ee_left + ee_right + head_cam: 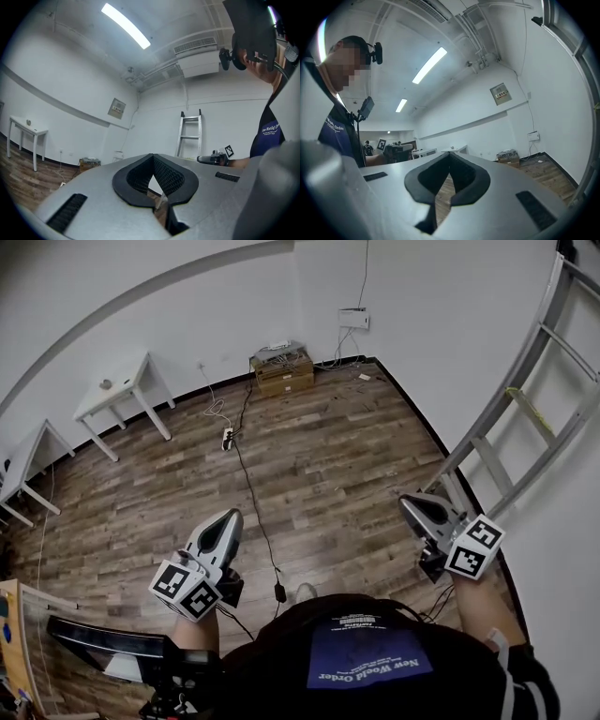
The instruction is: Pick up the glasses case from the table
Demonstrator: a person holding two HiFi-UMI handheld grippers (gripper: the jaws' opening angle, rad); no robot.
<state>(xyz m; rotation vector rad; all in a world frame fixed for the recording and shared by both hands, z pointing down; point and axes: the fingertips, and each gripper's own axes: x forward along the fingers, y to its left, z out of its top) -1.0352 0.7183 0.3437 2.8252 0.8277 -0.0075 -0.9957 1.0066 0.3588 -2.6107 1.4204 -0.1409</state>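
No glasses case shows in any view. In the head view my left gripper [228,516] and my right gripper [407,502] are held level above a wooden floor, both shut with nothing between the fingers. In the left gripper view the jaws [152,156] meet at the tip with only the room behind them, and the right gripper [213,159] shows at the right. In the right gripper view the jaws [450,154] are likewise closed and empty, and the left gripper [398,150] shows at the left.
Two white tables [120,390] [26,465] stand at the far left by the wall. A cardboard box [282,369] sits at the back wall. A black cable [255,498] runs across the floor. A metal ladder [530,404] leans at the right. A wooden tabletop edge [9,634] shows at the bottom left.
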